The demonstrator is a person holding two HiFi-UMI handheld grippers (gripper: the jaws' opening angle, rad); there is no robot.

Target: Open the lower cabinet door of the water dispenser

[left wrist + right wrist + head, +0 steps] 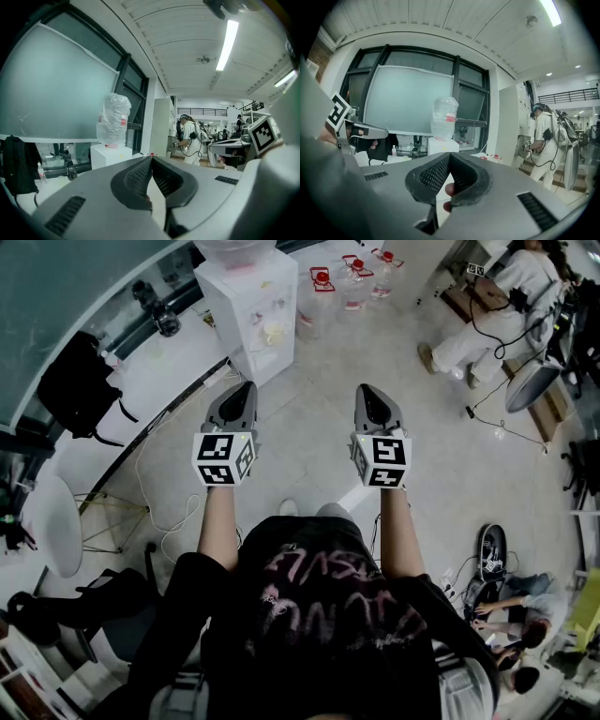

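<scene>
The white water dispenser [246, 310] stands against the window counter ahead of me, with a clear bottle upended on top of it. Its front face [272, 338] is seen steeply from above, so the lower cabinet door is hard to make out. My left gripper [247, 387] and right gripper [366, 390] are held side by side at chest height, well short of the dispenser. Both are shut with nothing between the jaws. In the left gripper view the dispenser [110, 158] shows beyond the closed tips [150, 158]. In the right gripper view the dispenser [440, 146] stands just behind the tips [450, 154].
Several water jugs with red caps [352, 282] stand on the floor right of the dispenser. A black backpack [89, 381] lies on the white counter [164, 367] at left. A person in white [487, 315] sits at upper right amid cables. A white chair [56, 521] stands at left.
</scene>
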